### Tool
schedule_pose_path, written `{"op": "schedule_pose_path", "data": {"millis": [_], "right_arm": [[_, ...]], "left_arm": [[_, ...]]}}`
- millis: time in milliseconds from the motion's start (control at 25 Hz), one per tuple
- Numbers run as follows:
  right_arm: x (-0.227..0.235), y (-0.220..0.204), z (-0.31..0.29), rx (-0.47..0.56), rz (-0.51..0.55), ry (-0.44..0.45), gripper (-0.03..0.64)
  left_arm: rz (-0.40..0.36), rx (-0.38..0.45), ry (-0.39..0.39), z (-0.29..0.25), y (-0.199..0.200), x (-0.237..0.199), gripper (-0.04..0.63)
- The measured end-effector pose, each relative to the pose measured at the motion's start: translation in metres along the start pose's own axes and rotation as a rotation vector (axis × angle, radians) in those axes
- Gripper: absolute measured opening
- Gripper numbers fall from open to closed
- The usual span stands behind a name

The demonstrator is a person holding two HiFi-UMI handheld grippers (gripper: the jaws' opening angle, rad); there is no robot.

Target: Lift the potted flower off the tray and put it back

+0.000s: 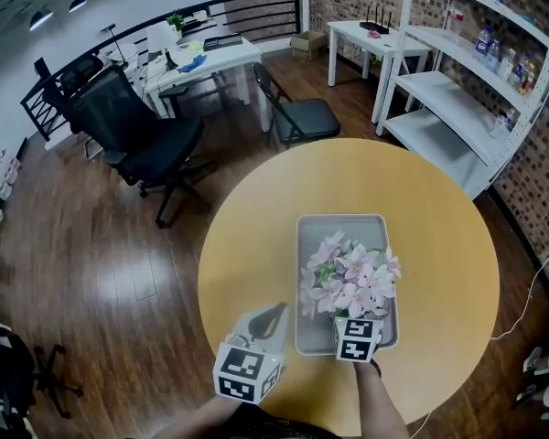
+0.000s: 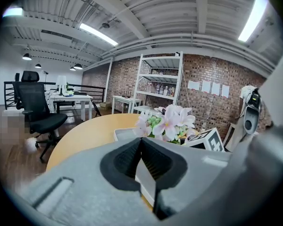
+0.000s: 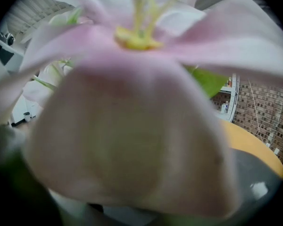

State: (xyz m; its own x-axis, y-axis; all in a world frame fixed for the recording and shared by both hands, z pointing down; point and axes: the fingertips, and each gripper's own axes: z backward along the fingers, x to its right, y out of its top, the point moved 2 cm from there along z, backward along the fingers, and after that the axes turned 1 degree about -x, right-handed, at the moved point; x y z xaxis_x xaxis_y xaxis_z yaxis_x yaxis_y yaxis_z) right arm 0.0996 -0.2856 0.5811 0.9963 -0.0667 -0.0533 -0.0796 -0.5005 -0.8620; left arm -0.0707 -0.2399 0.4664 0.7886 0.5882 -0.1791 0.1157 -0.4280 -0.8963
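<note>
Right now the potted flower is seen standing in the grey tray on the round table, at the tray's near end. The right gripper is pushed in at it from the near side. Its view is filled by pink petals, so its jaws are hidden. Perhaps the pot is gripped, but that cannot be told. The left gripper is held beside the tray, jaws pressed together on nothing. The flower is just ahead of the right gripper, the nearer one.
</note>
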Motion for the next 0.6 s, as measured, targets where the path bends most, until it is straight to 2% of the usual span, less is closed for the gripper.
{"op": "schedule_pose_path", "data": {"millis": [320, 440, 600], "right_arm": [[-0.004, -0.011, -0.012, -0.08, -0.05, 0.023, 0.538], [-0.007, -0.018, -0.017, -0.137, -0.055, 0.039, 0.538], [-0.006, -0.02, -0.015, -0.15, -0.041, 0.045, 0.538]], "left_arm": [[0.008, -0.005, -0.007, -0.005, -0.001, -0.006, 0.003], [0.01, -0.008, -0.01, -0.006, 0.0, -0.005, 0.003], [0.008, -0.01, -0.012, -0.005, -0.002, 0.002, 0.003]]}}
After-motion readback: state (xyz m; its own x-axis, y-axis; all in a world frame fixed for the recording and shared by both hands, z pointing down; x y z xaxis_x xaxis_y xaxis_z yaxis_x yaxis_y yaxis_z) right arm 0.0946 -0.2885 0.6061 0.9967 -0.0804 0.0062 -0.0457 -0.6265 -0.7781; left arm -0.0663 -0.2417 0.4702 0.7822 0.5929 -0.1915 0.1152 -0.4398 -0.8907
